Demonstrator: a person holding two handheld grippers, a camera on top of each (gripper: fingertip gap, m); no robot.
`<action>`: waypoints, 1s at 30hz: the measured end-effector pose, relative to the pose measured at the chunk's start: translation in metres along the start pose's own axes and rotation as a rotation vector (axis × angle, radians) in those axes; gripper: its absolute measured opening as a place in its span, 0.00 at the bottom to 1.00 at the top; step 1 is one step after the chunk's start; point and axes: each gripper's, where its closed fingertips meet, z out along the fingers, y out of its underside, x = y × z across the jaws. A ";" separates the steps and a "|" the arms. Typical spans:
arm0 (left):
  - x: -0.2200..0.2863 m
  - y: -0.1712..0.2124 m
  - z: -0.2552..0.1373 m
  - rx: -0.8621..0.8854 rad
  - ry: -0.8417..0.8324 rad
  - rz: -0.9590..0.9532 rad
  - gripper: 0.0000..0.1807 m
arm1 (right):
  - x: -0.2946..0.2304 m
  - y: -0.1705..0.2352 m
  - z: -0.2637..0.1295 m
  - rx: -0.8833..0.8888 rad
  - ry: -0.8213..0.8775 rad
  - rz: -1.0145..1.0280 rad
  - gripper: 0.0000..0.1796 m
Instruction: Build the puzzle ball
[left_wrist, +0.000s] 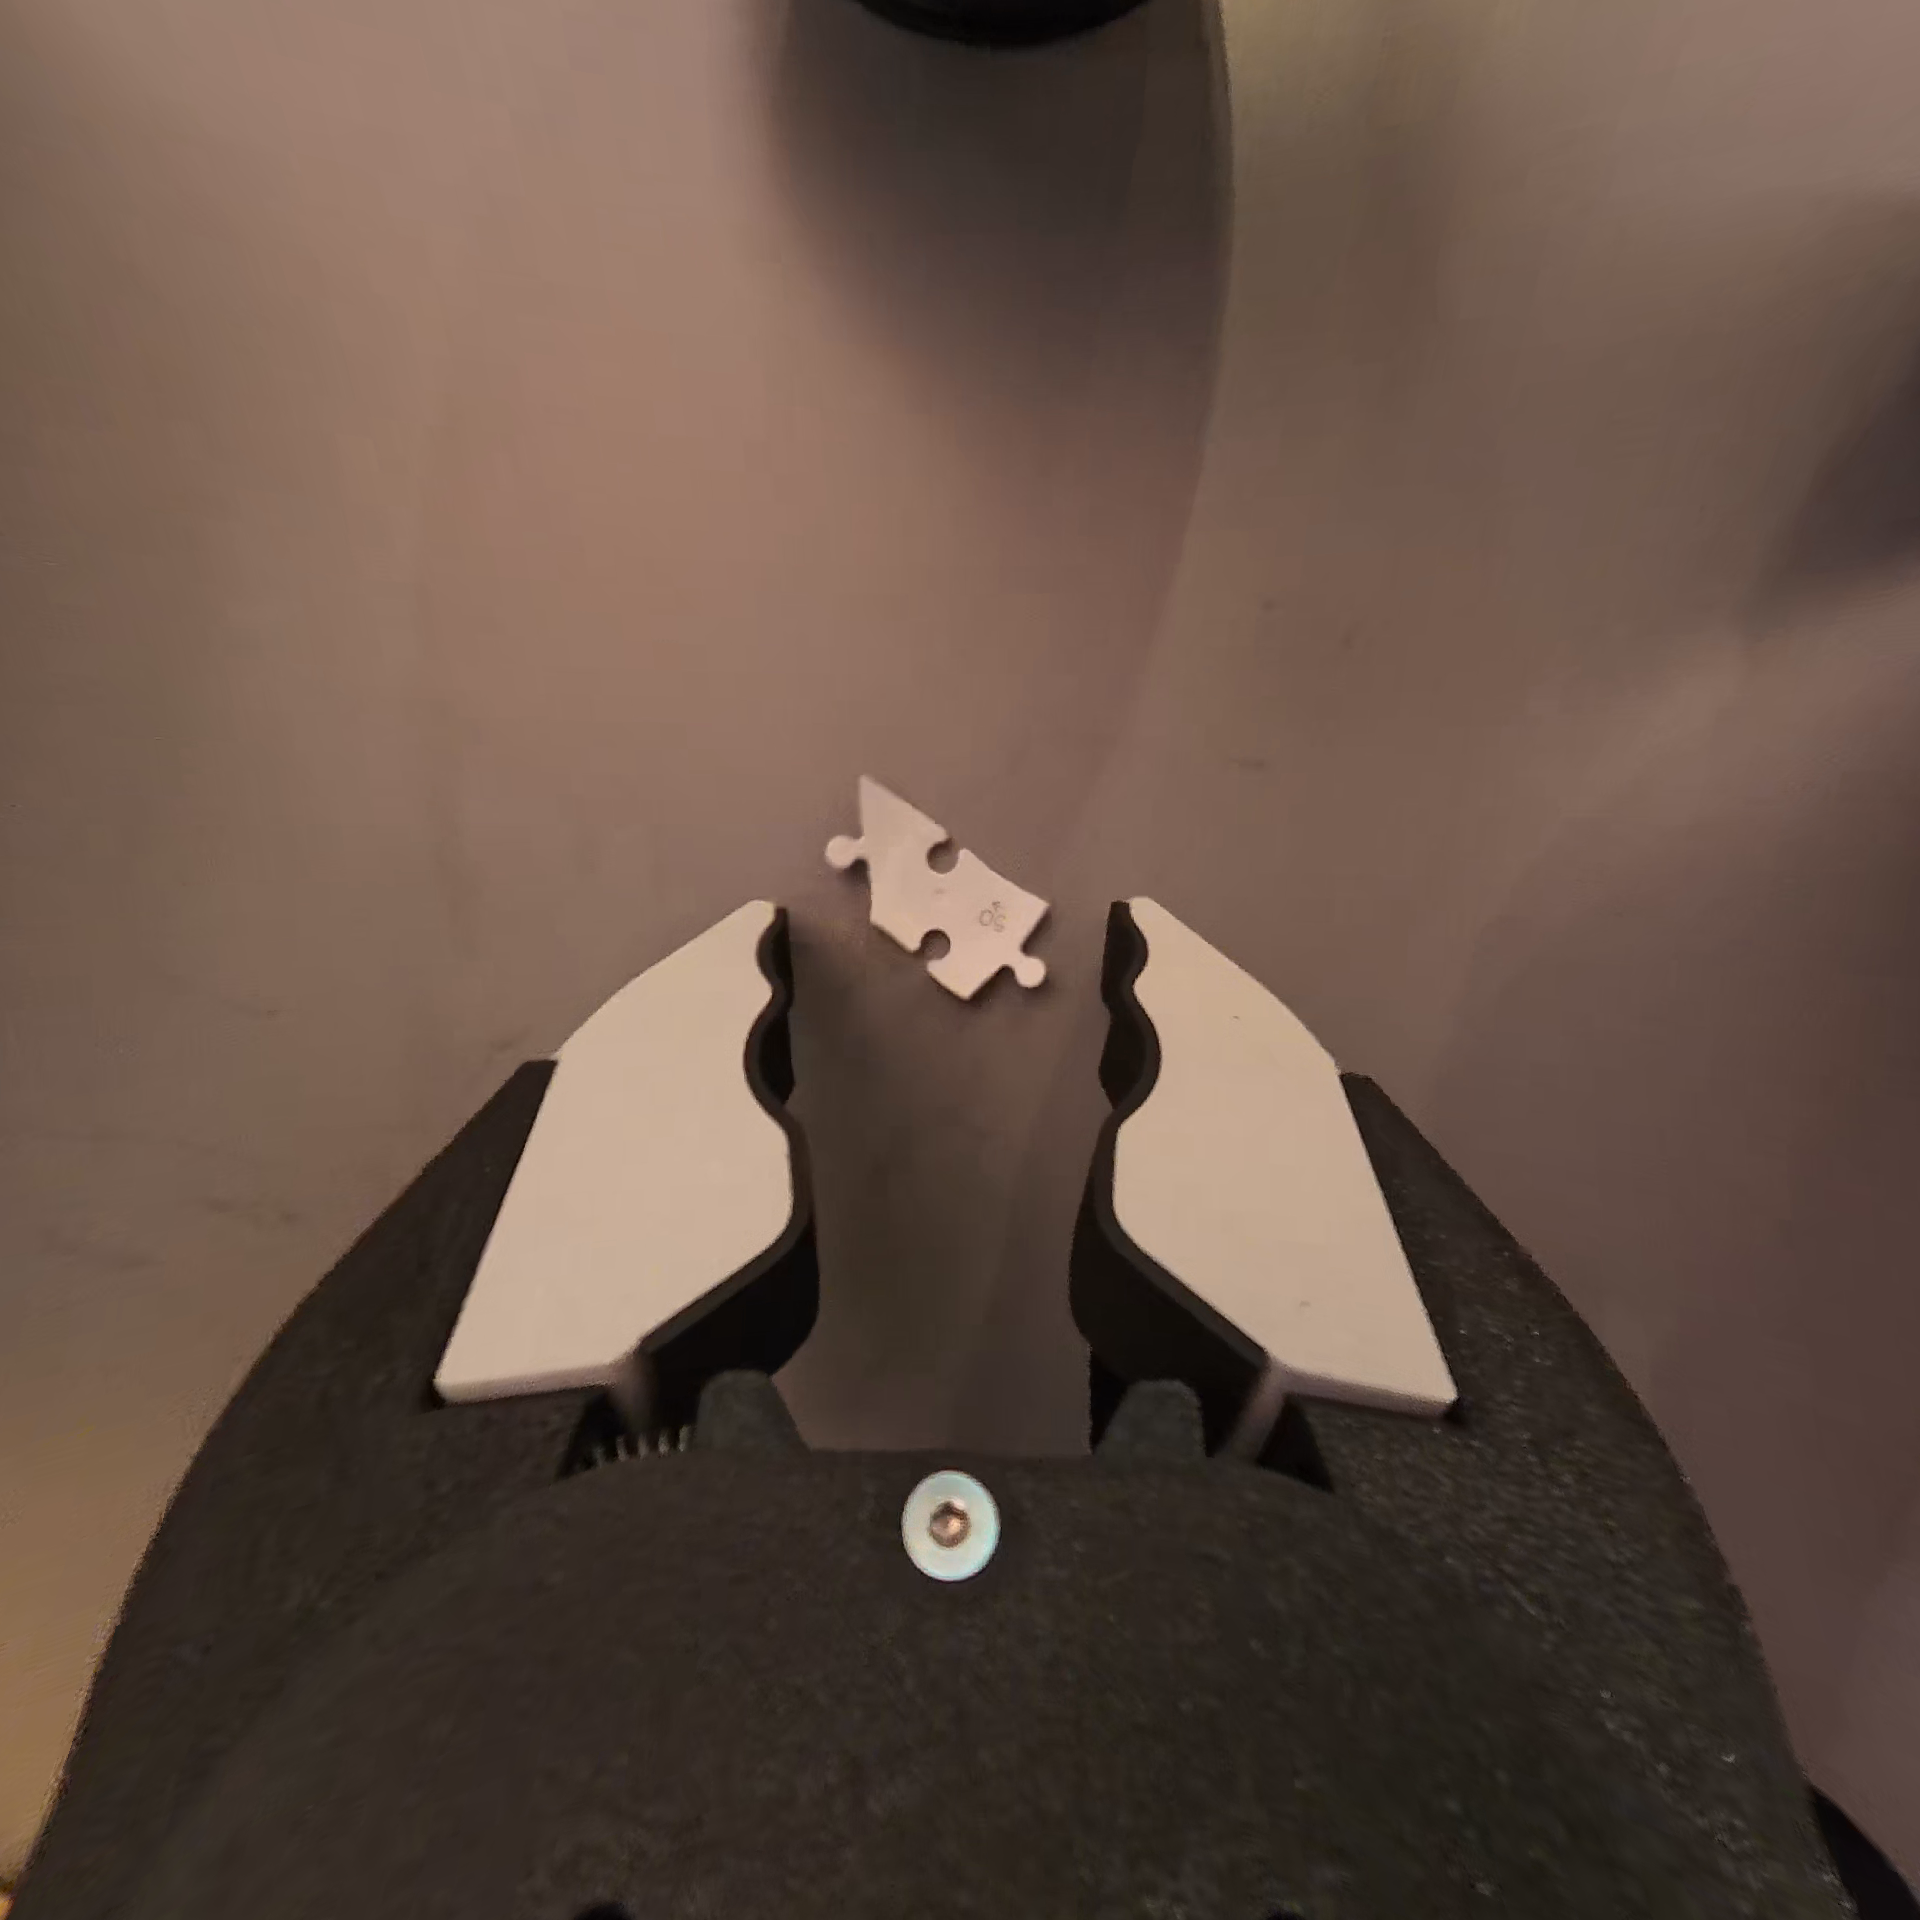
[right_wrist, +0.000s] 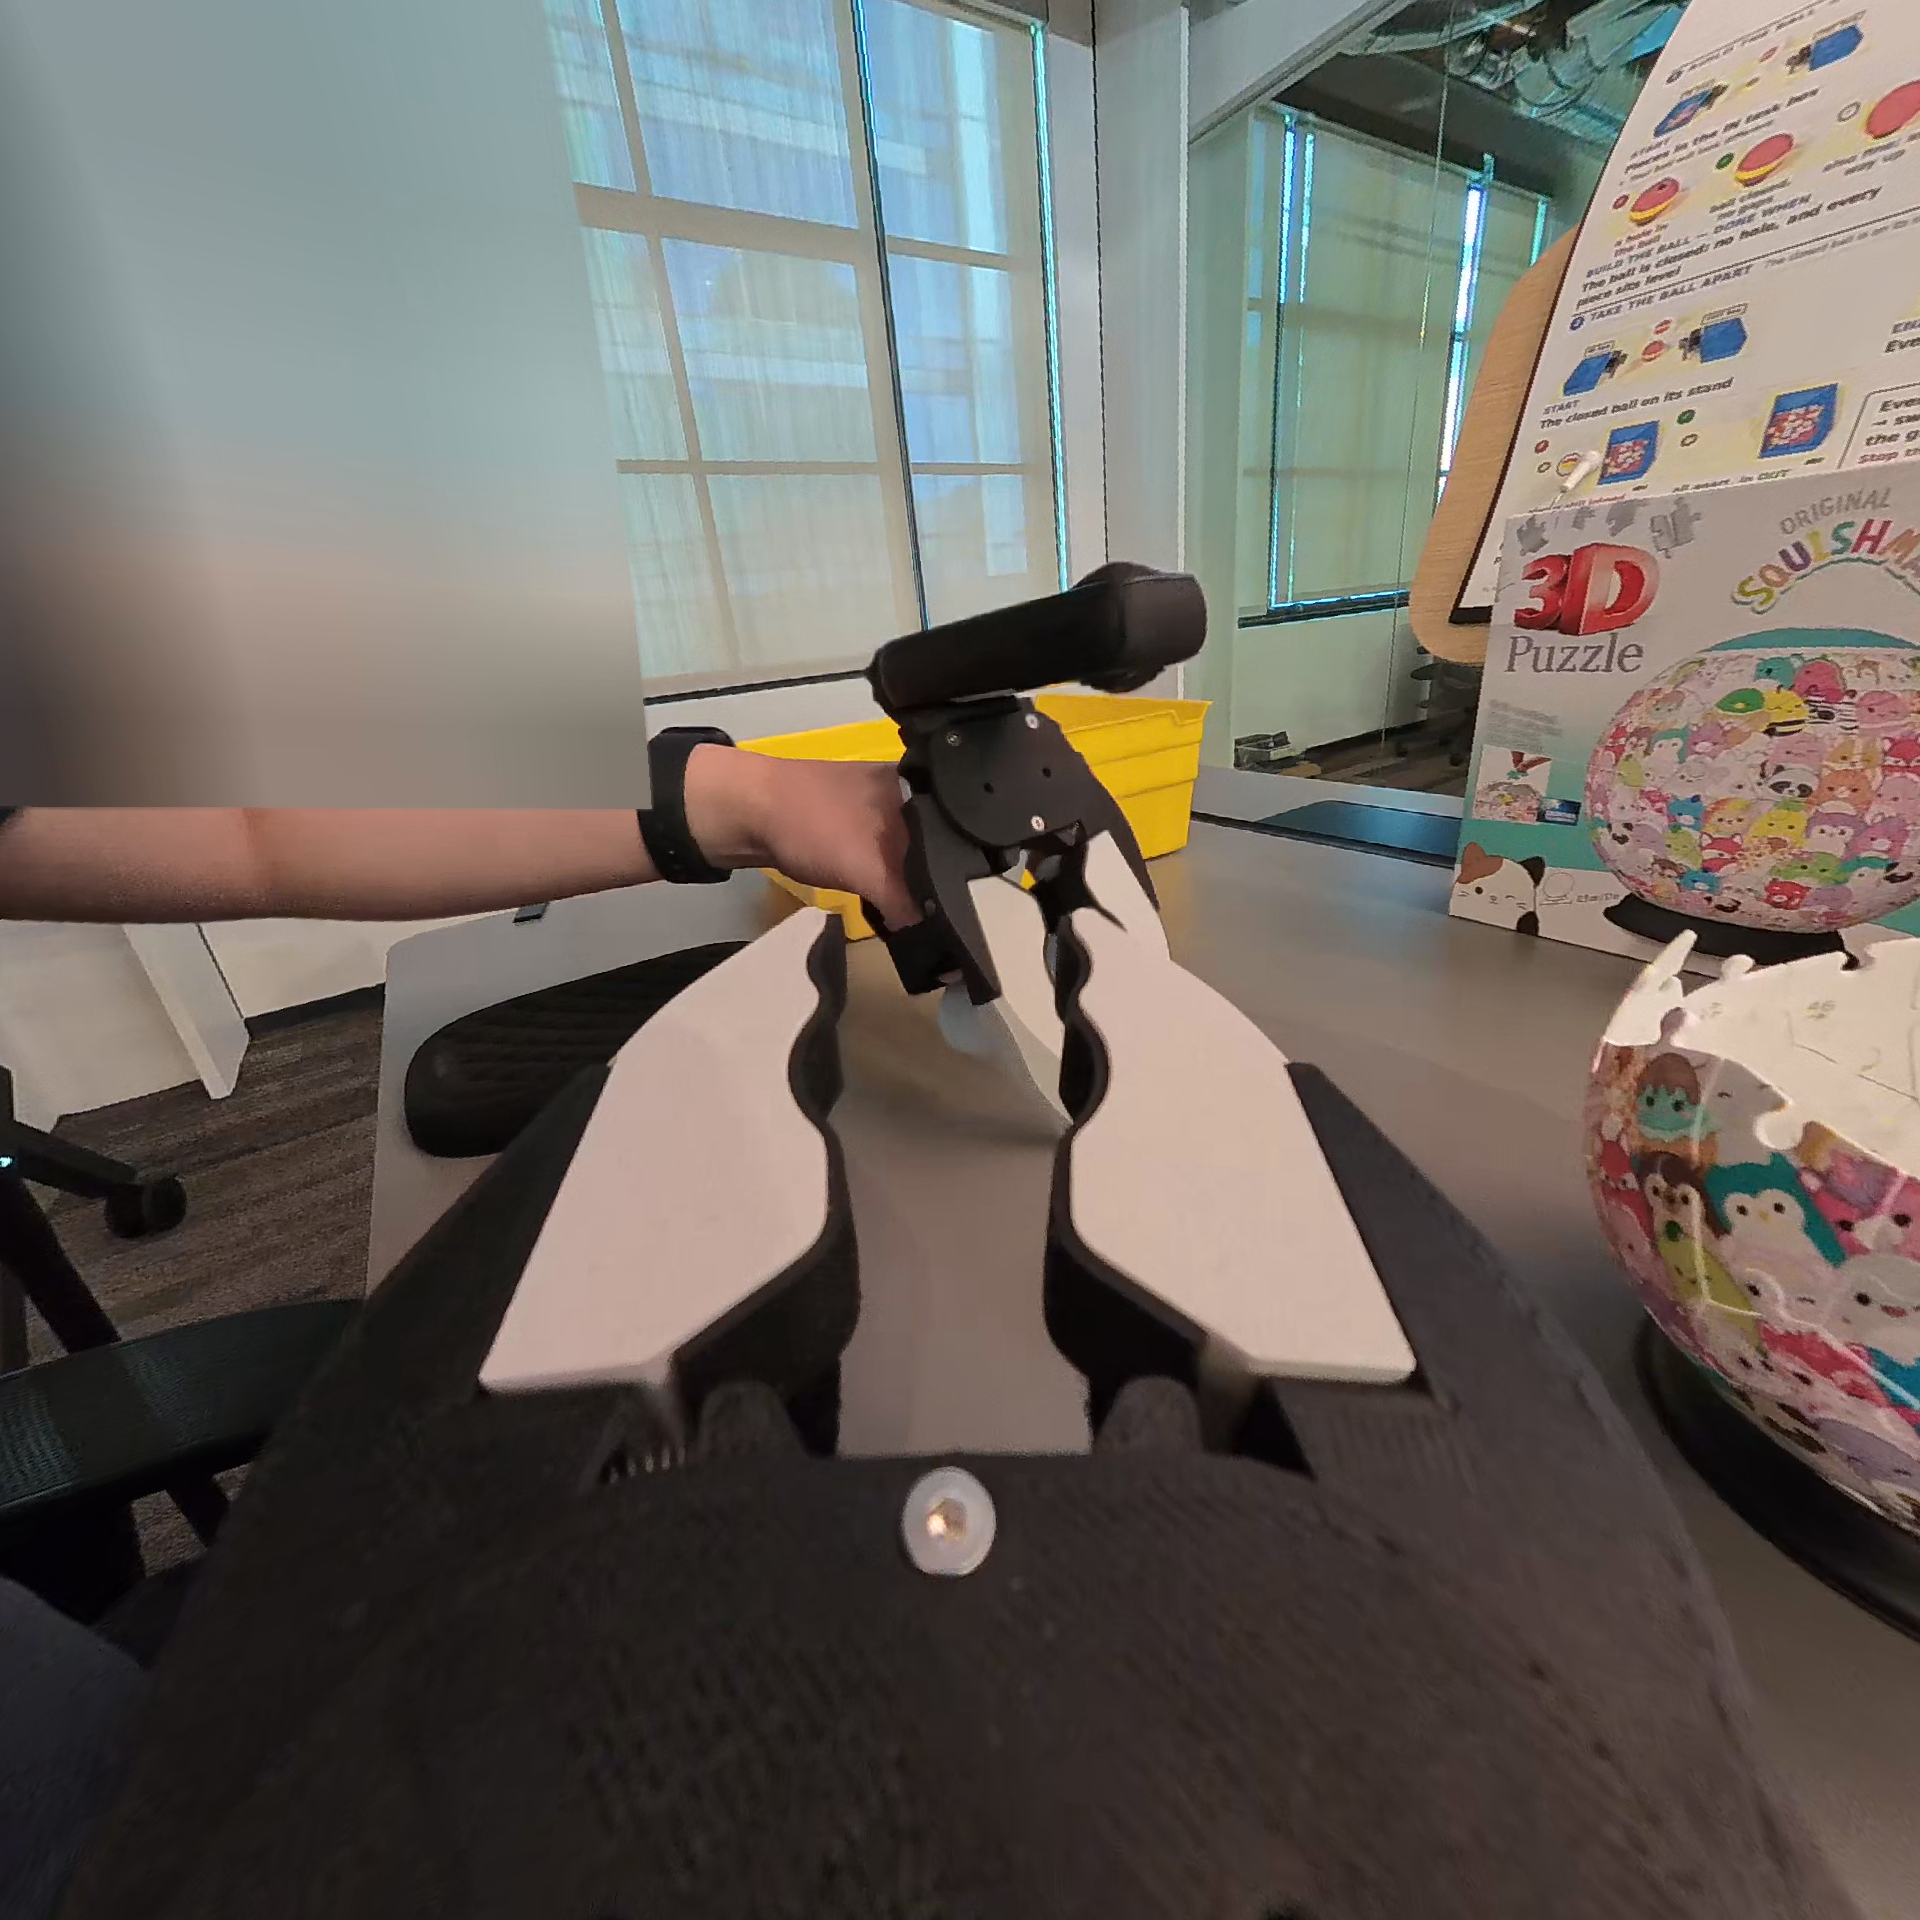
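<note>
One loose puzzle piece (left_wrist: 938, 890) lies pale side up on the grey table (left_wrist: 416, 520), mid-frame, just ahead of the left tool (left_wrist: 945, 925), whose two fingers stand apart and empty. At the right edge of the right view sits one half-built puzzle ball (right_wrist: 1766, 1226) on its black stand (right_wrist: 1787, 1507). The right tool (right_wrist: 951, 966) gapes too, holding nothing. Behind: one puzzle box (right_wrist: 1683, 717), one stack of yellow bins (right_wrist: 1132, 769).
</note>
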 end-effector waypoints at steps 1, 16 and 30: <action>0.001 0.000 -0.002 0.002 -0.006 -0.019 0.32 | 0.000 0.000 0.000 0.000 -0.001 0.001 0.22; -0.002 -0.002 0.006 -0.038 -0.030 0.038 0.15 | -0.003 0.000 0.001 0.002 -0.023 0.018 0.22; -0.156 0.032 -0.018 -0.334 -0.135 0.109 0.13 | -0.011 0.003 0.003 -0.016 -0.053 -0.004 0.22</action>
